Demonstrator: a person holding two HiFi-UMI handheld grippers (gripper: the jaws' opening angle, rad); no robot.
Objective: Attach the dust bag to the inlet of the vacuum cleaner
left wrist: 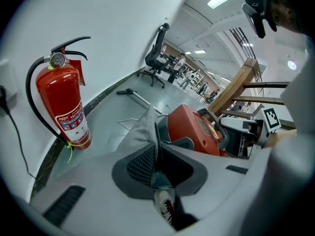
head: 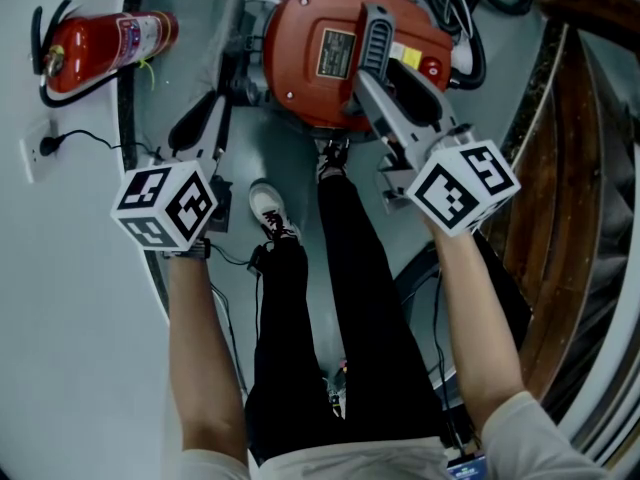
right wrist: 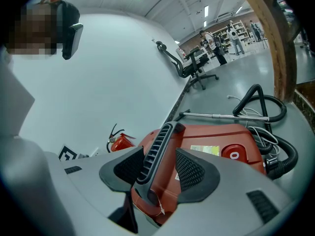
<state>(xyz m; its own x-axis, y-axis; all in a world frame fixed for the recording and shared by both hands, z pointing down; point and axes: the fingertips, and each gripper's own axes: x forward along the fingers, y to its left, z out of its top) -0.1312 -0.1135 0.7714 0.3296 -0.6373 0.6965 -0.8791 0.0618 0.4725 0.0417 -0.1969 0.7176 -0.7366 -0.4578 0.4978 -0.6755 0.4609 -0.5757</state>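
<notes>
The red vacuum cleaner (head: 320, 58) sits on the floor ahead of my feet, its black handle (head: 375, 33) on top. My right gripper (head: 385, 103) reaches over its near side. In the right gripper view, that gripper (right wrist: 158, 167) stands open with the handle (right wrist: 156, 149) between the jaws; the handle leans on the left pad with a gap to the right pad. The grey dust bag (head: 232, 43) hangs as a flat sheet to the left of the vacuum cleaner. My left gripper (head: 212, 120) is shut on the bag's near edge (left wrist: 143, 129). The inlet is not visible.
A red fire extinguisher (head: 100, 40) lies against the white wall at left, with a wall socket and cord (head: 45, 148) below it. A black hose (right wrist: 266, 107) and metal wand (right wrist: 221, 116) lie behind the vacuum cleaner. A wooden beam (head: 575, 168) runs at right. The person's shoes (head: 270, 208) are beneath the grippers.
</notes>
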